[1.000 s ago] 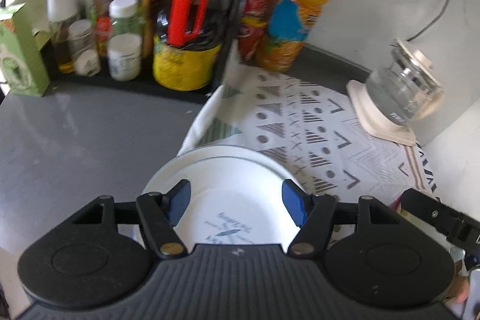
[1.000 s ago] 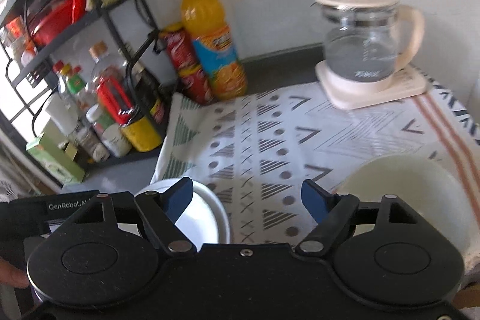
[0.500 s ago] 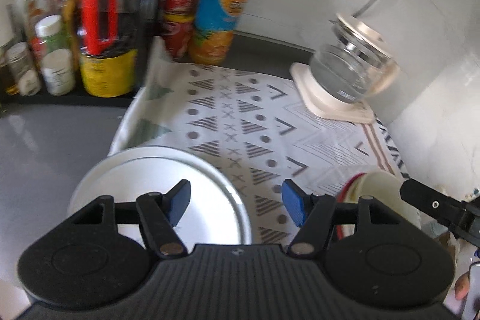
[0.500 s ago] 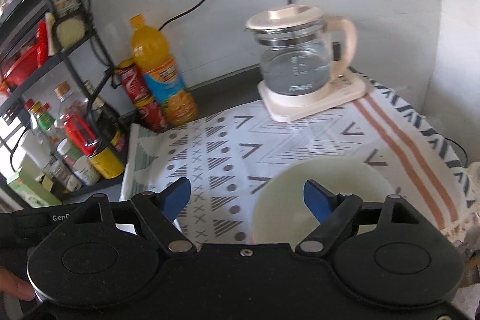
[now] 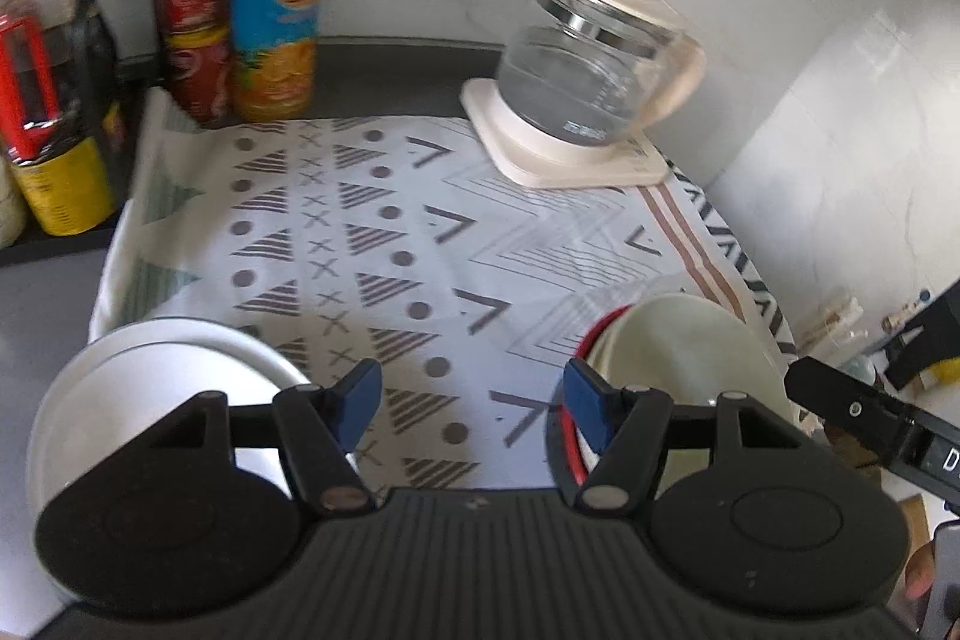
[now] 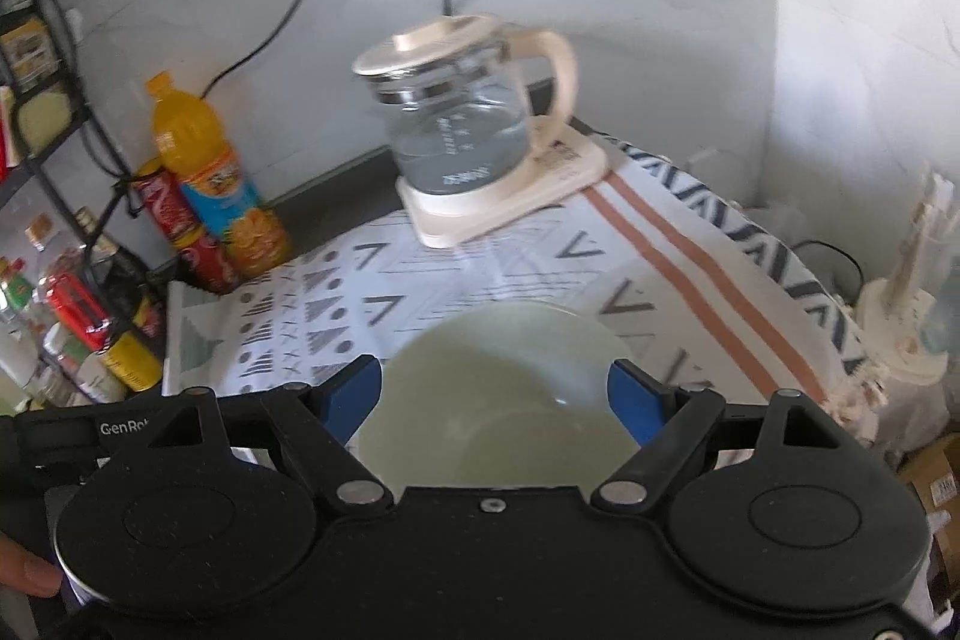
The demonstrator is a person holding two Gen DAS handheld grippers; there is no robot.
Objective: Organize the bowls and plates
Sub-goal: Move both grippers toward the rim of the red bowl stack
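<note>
The left gripper (image 5: 474, 403) is open with nothing between its blue pads, hanging over the patterned cloth (image 5: 384, 244), with the white plate (image 5: 150, 388) at about eight o'clock and the pale green bowl (image 5: 690, 358) with a red rim under it at about four o'clock. The right gripper (image 6: 495, 394) is open too, and the same green bowl (image 6: 498, 388) sits on the cloth right between its fingers, but the pads do not squeeze it. A glass kettle (image 6: 462, 118) stands at twelve o'clock from the bowl, and an orange juice bottle (image 6: 210, 178) at ten o'clock.
</note>
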